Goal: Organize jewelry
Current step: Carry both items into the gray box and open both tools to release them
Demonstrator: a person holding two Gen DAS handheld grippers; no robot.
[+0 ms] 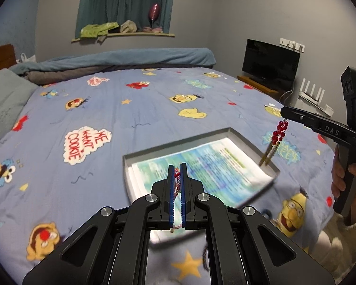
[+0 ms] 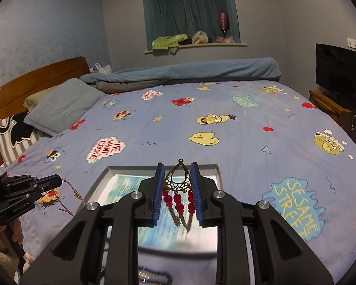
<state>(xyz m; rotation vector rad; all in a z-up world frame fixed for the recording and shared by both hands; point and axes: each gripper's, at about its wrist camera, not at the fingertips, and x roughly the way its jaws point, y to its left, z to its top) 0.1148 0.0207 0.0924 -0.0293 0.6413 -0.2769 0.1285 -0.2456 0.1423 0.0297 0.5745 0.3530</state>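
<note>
My left gripper (image 1: 177, 166) is shut on a pink braided bracelet (image 1: 176, 182) above the near edge of a grey tray (image 1: 178, 142) lined with a printed sheet. From the right wrist view the bracelet (image 2: 71, 197) dangles from the left gripper (image 2: 59, 181) left of the tray (image 2: 219, 173). My right gripper (image 2: 177, 166) is shut on a brass teardrop earring with red beads (image 2: 178, 185) above the tray. In the left wrist view the earring (image 1: 278, 133) hangs from the right gripper (image 1: 283, 114) over the tray's right corner.
The tray lies on a bed with a blue cartoon-print cover (image 1: 130, 109). A folded blanket (image 1: 121, 59) and pillows (image 2: 59, 104) lie at the far side. A TV (image 1: 270, 61) stands on a wooden stand at the right. A metallic chain (image 2: 152, 275) lies below the right gripper.
</note>
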